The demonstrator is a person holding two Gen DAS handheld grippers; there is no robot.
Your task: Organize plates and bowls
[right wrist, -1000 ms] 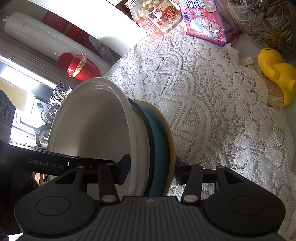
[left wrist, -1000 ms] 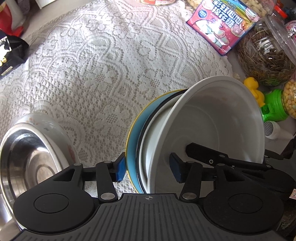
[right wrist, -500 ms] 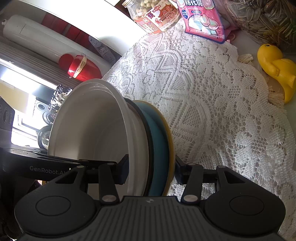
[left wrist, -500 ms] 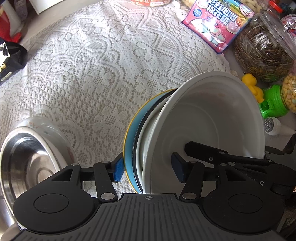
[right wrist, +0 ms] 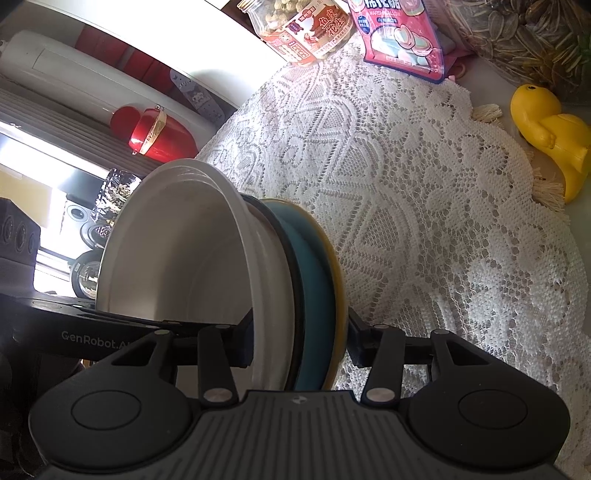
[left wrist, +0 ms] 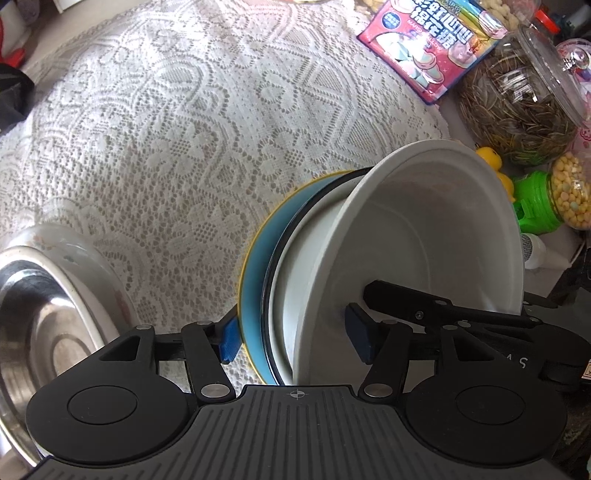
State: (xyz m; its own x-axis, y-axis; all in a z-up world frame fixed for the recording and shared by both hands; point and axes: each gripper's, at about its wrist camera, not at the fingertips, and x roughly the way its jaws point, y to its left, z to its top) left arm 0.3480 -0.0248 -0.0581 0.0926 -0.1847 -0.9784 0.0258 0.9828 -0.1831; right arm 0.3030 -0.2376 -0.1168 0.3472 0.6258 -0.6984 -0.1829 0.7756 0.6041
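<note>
Opening wider than a second ago: left gripper (left wrist: 293, 341), blue pads now spread on either side of the tilted stack, right-hand pad clear of the white bowl's (left wrist: 424, 243) inner wall, left-hand pad close against the blue plate (left wrist: 255, 291), contact not certain. Nothing clamped by it. Stack slightly farther right and lower in the left wrist view than before; steel bowl (left wrist: 40, 332) at lower left shifted a little lower in that view.

Right gripper (right wrist: 300, 345): narrow setting, unchanged from the earlier frames, closed across the stack's edge, one pad inside the white bowl (right wrist: 177, 254), the other behind the yellow-backed blue plate (right wrist: 314, 280). Stack held on edge, clear above the lace cloth (right wrist: 424, 229) on the worktop.

Pose: left gripper pointing steeply down at the cloth; right gripper angled down less steeply, reaching in from the opposite side, its finger visible inside the white bowl in the left view. Between bowl and blue plate, a dark-rimmed white dish, seen edge-on.

Writing noted: "GenRobot.AI" partly legible on the opposite gripper's arm in the right view. Pink packet (right wrist: 400, 35) marked "MARSHMALLOW", plus Chinese characters. Peanut jar (right wrist: 306, 31) with a red-and-white label in Chinese characters, not read. Seed jar (left wrist: 517, 107) and yellow duck (right wrist: 550, 136) unlabelled.
</note>
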